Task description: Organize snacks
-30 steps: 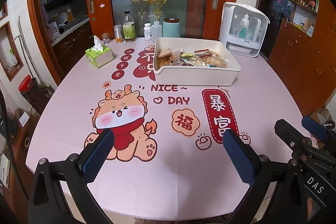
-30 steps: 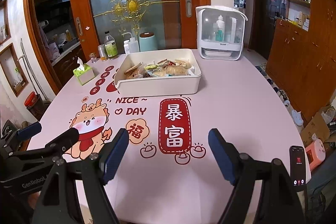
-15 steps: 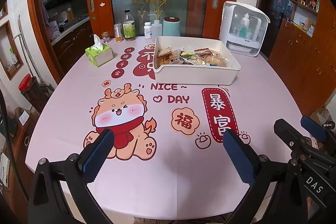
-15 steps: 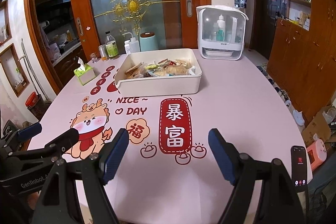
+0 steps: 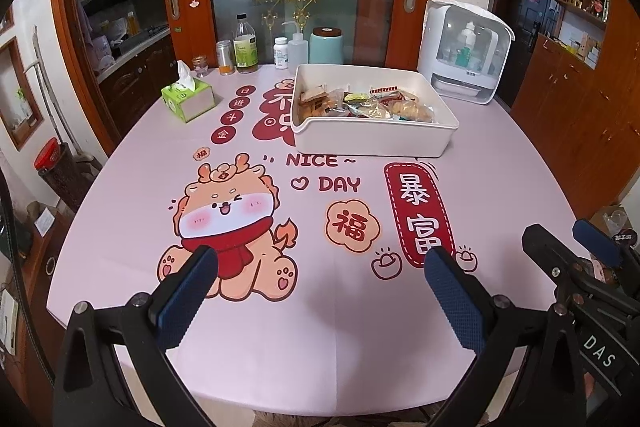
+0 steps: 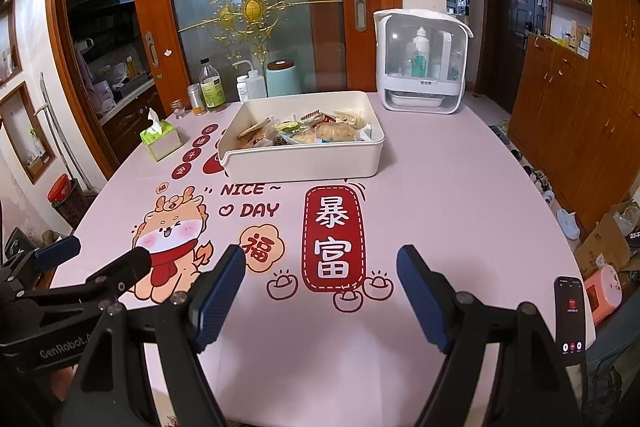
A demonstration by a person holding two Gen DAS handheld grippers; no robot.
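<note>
Blue pads line both claws at the bottom of each frame. The left claw stands wide and holds nothing; the right claw is also wide and holds nothing. Both hover over the near edge of the pink bench. Farther, in the upper middle of the frame, the white tray holds the snacks. A green tissue box stands at the upper left.

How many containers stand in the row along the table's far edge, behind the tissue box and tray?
6, left to right: small glass jar, metal can, green-labelled bottle, white pill bottle, squeeze bottle, mint canister. Others may be hidden.
</note>
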